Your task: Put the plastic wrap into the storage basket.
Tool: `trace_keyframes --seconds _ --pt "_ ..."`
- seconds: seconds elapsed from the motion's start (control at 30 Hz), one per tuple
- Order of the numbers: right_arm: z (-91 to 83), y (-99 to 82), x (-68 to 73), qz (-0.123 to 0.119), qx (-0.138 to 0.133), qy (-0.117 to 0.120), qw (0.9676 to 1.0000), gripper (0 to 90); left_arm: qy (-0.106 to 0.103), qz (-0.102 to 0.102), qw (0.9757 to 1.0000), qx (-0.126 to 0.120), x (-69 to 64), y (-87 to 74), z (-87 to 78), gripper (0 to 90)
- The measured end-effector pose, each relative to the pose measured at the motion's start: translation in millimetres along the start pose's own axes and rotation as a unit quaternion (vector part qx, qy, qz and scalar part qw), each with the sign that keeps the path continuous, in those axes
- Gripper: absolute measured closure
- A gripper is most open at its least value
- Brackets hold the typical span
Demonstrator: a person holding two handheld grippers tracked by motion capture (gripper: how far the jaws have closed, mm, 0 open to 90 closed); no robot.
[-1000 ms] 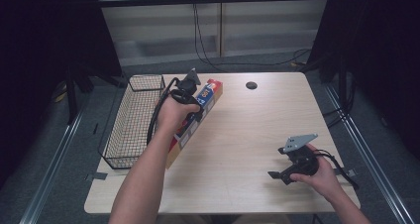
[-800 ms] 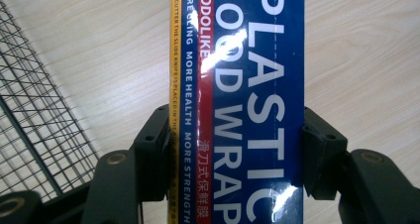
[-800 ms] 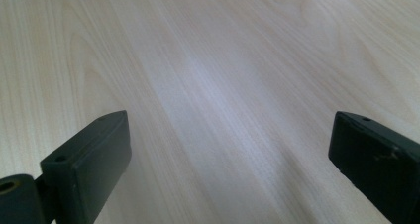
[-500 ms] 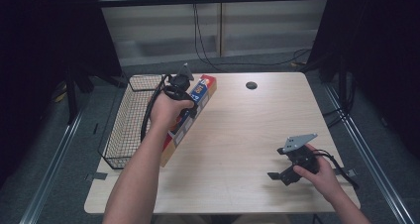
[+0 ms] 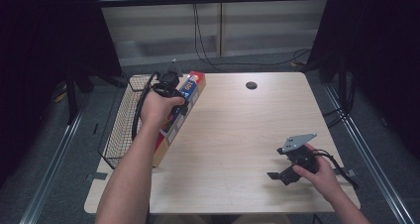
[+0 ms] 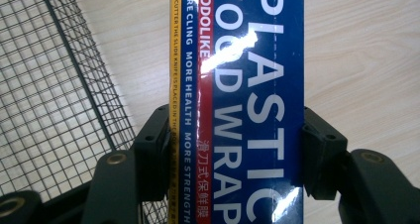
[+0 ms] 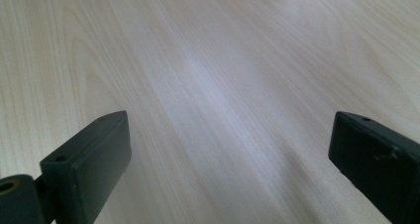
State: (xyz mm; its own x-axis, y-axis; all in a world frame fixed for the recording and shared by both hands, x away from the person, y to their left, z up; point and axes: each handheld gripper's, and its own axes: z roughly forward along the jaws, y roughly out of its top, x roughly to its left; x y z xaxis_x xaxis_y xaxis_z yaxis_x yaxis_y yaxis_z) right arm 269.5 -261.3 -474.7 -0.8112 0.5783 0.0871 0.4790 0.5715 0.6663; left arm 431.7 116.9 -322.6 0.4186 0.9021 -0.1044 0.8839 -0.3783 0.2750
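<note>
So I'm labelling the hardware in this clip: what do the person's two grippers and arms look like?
Both are black handheld tools with two blocky black jaws. The right gripper carries a grey three-cornered plate on top and trails a black cable. The left gripper has brass-coloured pivot screws, and a black cable loops from it. Both forearms are bare, with no sleeves or gloves in view.

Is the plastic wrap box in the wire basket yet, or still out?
Out. The plastic wrap box sits clamped in the left hand-held gripper, beside the wire basket, over the table.

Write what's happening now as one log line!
left gripper: shut on plastic wrap box | box: beside wire basket | right gripper: open over table
</note>
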Motion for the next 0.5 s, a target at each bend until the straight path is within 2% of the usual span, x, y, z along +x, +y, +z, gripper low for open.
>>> trace_keyframes --seconds 0.5 --pt "1.4 0.2 0.8 0.003 0.007 -0.002 1.0000 2.7 0.005 -0.027 0.9996 -0.004 14.8 -5.9 -6.1 41.8"
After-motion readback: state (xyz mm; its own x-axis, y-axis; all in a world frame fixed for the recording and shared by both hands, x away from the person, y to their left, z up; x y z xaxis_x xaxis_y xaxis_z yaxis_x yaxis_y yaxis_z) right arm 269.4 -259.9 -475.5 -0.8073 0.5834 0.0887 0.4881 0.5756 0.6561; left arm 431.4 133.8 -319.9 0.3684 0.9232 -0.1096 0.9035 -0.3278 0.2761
